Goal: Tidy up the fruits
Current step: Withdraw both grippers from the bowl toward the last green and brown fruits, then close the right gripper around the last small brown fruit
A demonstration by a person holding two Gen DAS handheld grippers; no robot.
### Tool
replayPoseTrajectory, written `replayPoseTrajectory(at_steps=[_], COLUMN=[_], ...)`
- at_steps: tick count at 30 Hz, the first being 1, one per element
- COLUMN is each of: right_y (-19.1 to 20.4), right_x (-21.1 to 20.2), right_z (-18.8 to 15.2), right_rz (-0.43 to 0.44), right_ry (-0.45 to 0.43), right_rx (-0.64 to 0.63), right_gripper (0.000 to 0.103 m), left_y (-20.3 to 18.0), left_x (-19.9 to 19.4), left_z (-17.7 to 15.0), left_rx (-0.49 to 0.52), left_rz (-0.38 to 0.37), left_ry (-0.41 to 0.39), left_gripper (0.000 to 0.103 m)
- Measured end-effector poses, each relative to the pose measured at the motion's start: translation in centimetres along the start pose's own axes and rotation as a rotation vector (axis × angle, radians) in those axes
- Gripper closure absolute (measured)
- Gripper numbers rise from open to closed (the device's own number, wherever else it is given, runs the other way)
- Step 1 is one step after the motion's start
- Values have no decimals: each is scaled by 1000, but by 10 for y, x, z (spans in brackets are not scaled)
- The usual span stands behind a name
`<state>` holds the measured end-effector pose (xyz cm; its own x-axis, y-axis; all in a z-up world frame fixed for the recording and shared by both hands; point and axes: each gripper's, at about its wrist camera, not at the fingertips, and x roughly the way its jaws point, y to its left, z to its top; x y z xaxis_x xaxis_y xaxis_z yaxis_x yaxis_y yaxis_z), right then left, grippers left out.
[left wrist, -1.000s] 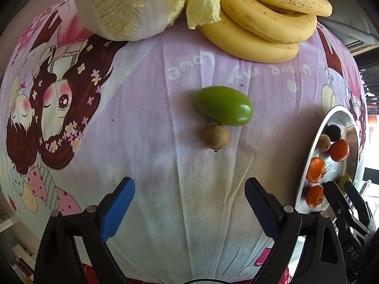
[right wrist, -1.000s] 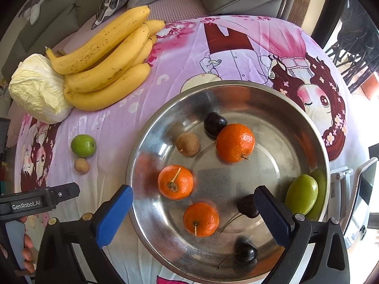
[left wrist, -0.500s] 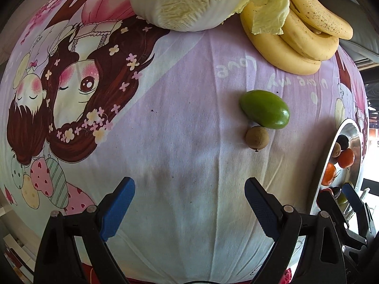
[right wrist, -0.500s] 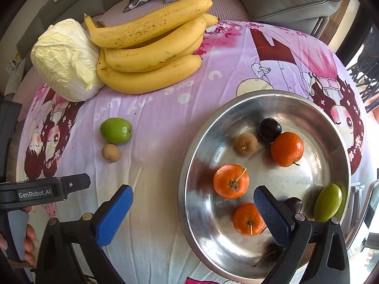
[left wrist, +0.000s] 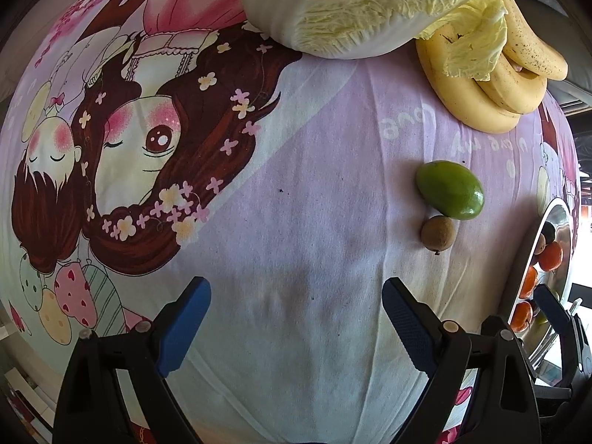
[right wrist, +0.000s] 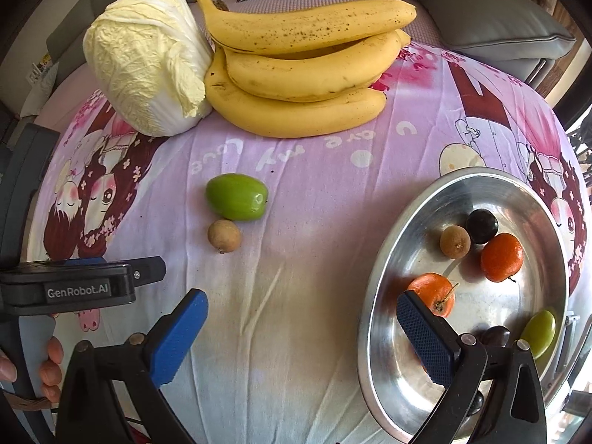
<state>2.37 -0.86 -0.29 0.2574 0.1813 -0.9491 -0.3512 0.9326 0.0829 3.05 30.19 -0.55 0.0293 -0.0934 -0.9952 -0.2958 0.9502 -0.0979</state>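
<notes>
A green fruit (right wrist: 236,196) and a small brown longan (right wrist: 224,235) lie side by side on the purple cartoon cloth; both also show in the left wrist view, the green fruit (left wrist: 449,189) above the longan (left wrist: 437,232). A steel bowl (right wrist: 373,307) at the right holds oranges (right wrist: 502,256), a longan, dark fruits and a green fruit (right wrist: 538,328). My right gripper (right wrist: 301,327) is open and empty, between the loose fruits and the bowl. My left gripper (left wrist: 296,318) is open and empty over bare cloth, left of the loose fruits.
A bunch of bananas (right wrist: 303,70) and a napa cabbage (right wrist: 148,59) lie at the far side of the table. A grey sofa (right wrist: 499,18) stands behind. The bowl's rim (left wrist: 529,259) sits at the right edge of the left wrist view.
Both grippers have swung left. The bowl has slid to the right in the right view, and the loose green fruit and longan have come nearer its centre. Both stay open.
</notes>
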Motion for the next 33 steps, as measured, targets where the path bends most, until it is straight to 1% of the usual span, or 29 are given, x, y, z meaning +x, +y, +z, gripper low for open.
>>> replayPoseTrajectory(at_steps=[1,11,15,19,25,27,30,33], right_y=[2,11,16,22,30,31,34,39], right_x=[2,17,27,36,50,55,61,66], right_z=[1,16,19,23,27,29,31,34], right_rz=[1,43,75,84,72,74,47,31], right_ry=[2,6,18,25,45,44,42,39], right_rx=[-2,-7,-5,-8,-13,-7,-6,-7], right_gripper=[0,0,0,0,0,0,0,0], left_y=[-4,23,32,39,40,35,31,19], left_x=[-4,-1,-1,1,7,6,5,7], left_z=[1,26,47,58,74,72,78,79], left_rx=[2,-5,1,11,39,54,73,83], left_rz=[2,-2,-5,-12,-1,6,7,9], left_ry=[0,-4,-15,-21,-29,-43,-53,-63], left_gripper=[9,9,9,9,9,9,9,9])
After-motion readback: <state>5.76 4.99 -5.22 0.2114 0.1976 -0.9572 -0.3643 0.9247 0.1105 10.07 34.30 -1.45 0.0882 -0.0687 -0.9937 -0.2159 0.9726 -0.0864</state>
